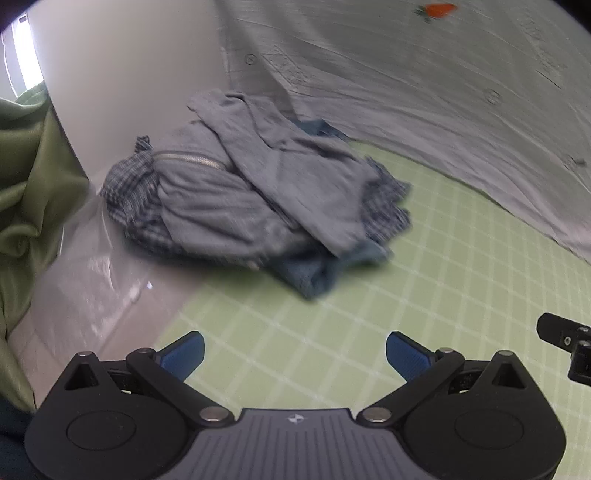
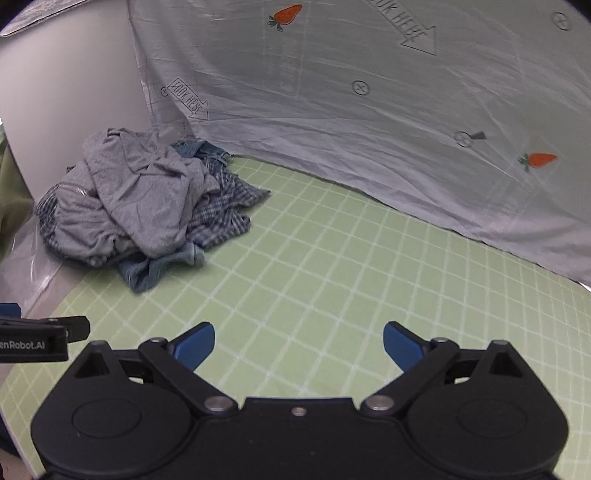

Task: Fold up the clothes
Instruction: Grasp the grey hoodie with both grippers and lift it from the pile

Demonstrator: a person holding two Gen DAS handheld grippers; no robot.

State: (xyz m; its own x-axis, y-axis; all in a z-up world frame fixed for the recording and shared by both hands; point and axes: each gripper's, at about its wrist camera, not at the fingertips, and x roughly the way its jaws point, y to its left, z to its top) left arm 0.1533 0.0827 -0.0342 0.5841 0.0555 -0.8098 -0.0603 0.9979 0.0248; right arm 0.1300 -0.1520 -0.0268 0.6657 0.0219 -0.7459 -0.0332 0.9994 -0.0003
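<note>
Beyond the clothes pile (image 2: 144, 206), only our right view shows carrots (image 2: 286, 15); both grippers (image 1: 294, 356) (image 2: 298, 347) hover, jaws spread, empty.

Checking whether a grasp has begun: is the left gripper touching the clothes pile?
Apart. In the left wrist view the left gripper is open, with bare green mat between its fingertips and the clothes pile.

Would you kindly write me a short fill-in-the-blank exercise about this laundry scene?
1. Both the left gripper and the right gripper are ____.
2. The pile of clothes lies on a ____ grid mat.
3. The white sheet behind is printed with orange ____.

Answers: open; green; carrots
</note>
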